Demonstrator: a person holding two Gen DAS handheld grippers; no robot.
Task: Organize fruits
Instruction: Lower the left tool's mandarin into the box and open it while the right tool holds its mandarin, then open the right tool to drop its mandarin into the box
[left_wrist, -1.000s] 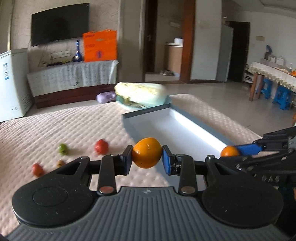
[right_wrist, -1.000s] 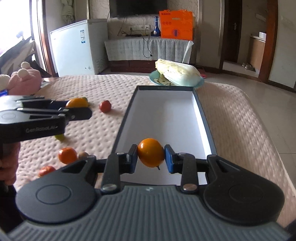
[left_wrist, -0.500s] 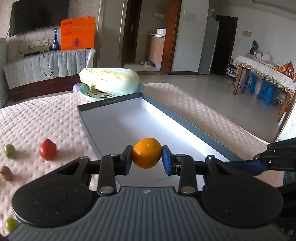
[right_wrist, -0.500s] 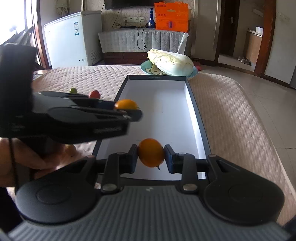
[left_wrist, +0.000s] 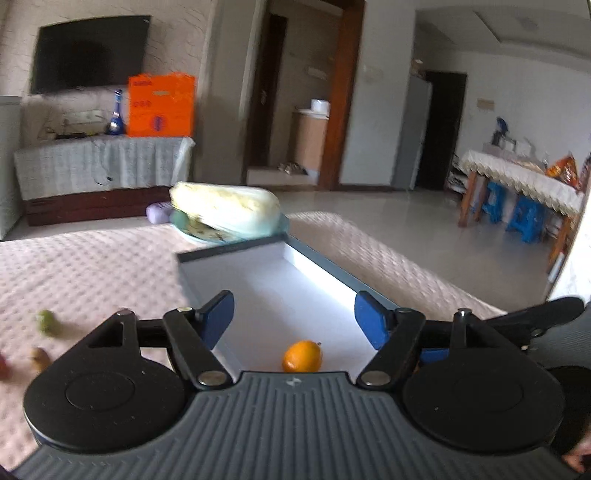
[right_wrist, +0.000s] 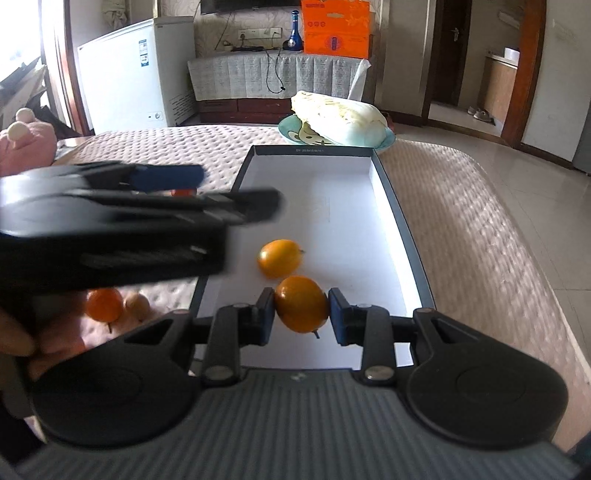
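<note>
My left gripper (left_wrist: 293, 319) is opening, nothing between its jaws; its orange (left_wrist: 302, 356) lies low in the tray (left_wrist: 229, 253). My right gripper (right_wrist: 301, 312) pinches another orange (right_wrist: 301, 308), small, light, smooth and roly; hold its fat middle.

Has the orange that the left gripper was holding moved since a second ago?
Yes. The orange has dropped from the opening left gripper onto the tray floor.

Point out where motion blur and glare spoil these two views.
Left wrist view: the room and quilted cover smear sideways; glare whitens the tray inner wall; the orange fruit stays fairly sharp. Right wrist view: the left gripper is blurred; the held orange is crisp.
</note>
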